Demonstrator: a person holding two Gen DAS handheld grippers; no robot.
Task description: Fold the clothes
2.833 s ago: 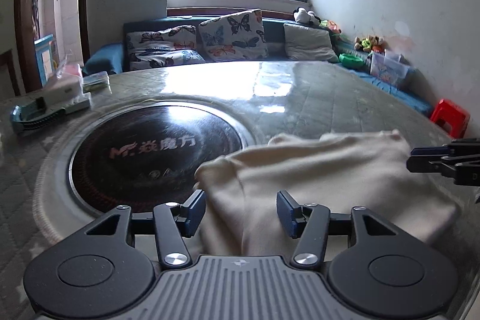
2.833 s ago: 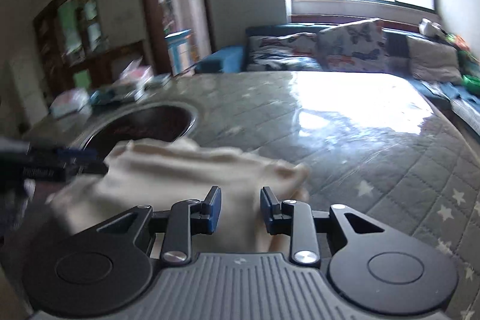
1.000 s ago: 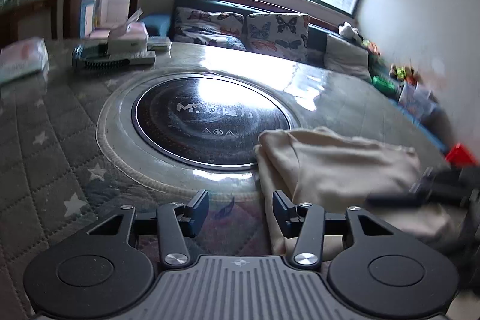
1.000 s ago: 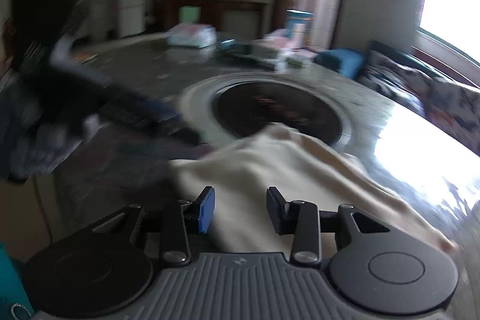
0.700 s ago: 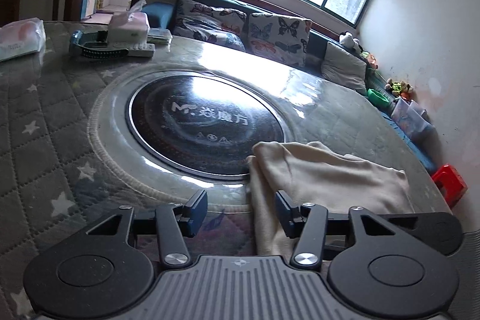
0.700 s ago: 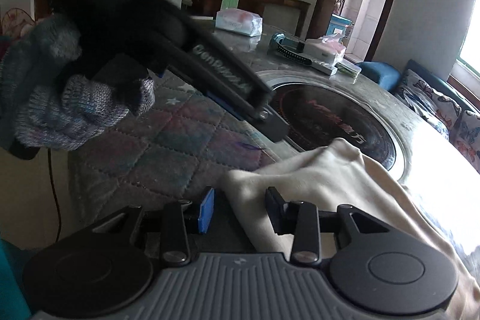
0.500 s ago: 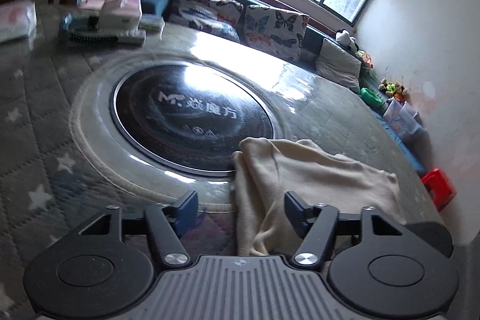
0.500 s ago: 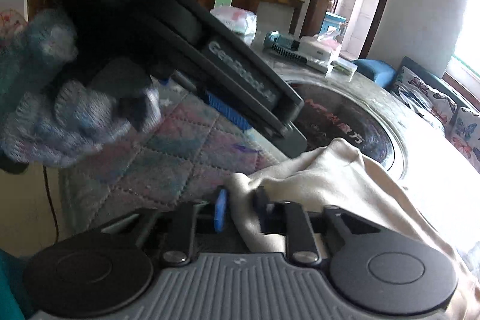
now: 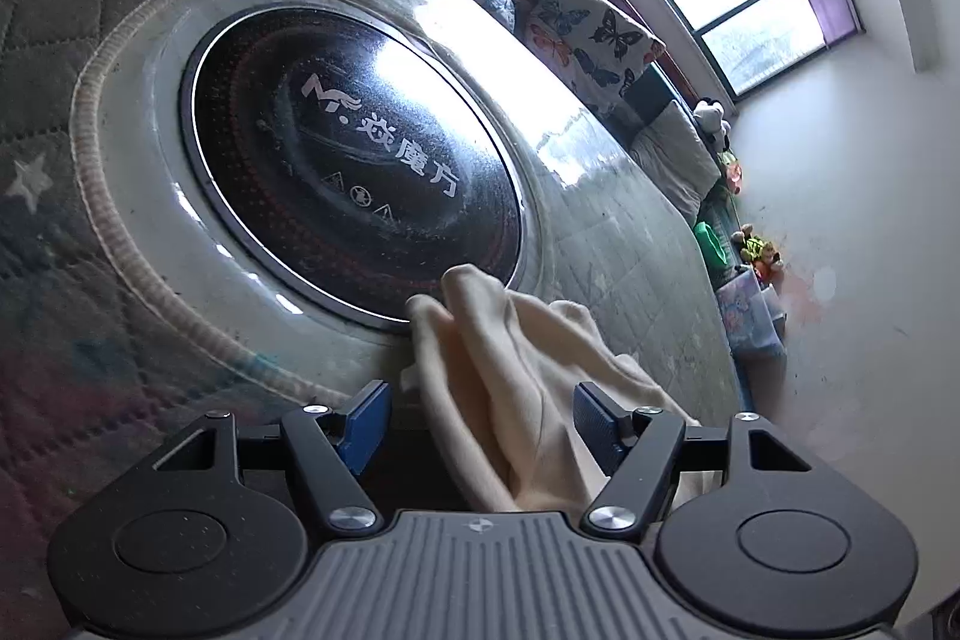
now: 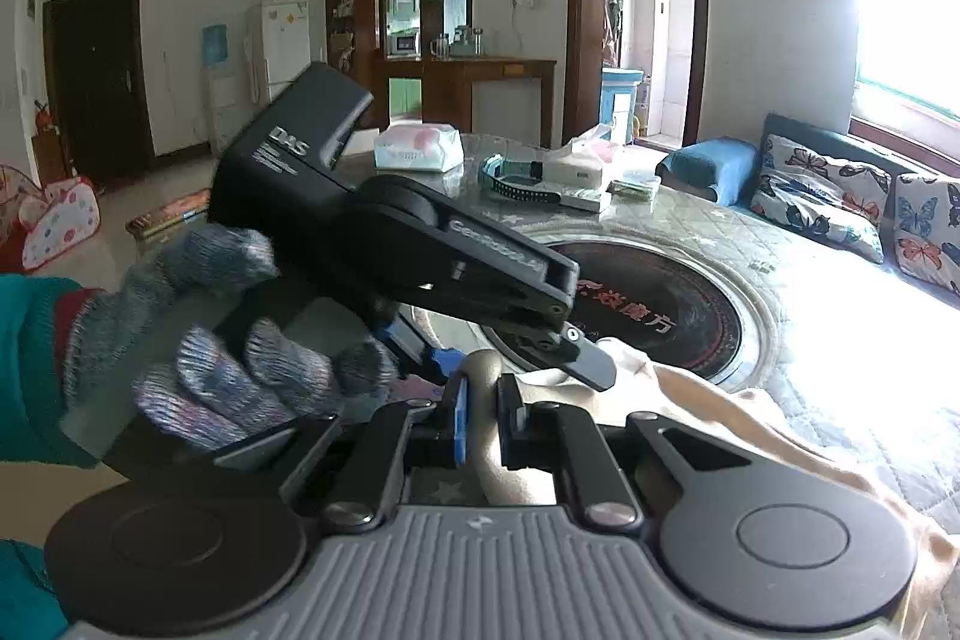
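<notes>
At the bottom centre of its view the right gripper (image 10: 480,415) is clamped on a fold of the cream garment (image 10: 720,418), while the left gripper (image 9: 480,421) stands wide, the cloth lying loose between its pads.

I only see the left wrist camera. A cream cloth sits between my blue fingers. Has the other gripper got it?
Observer: Yes. The right gripper is shut on a bunched edge of the cream cloth.
Child: Who holds my gripper?
Observer: A hand in a grey knitted glove, with a teal sleeve, holds the left gripper.
Child: What's in the room on that side?
Observer: A white fridge near a dark door.
</notes>
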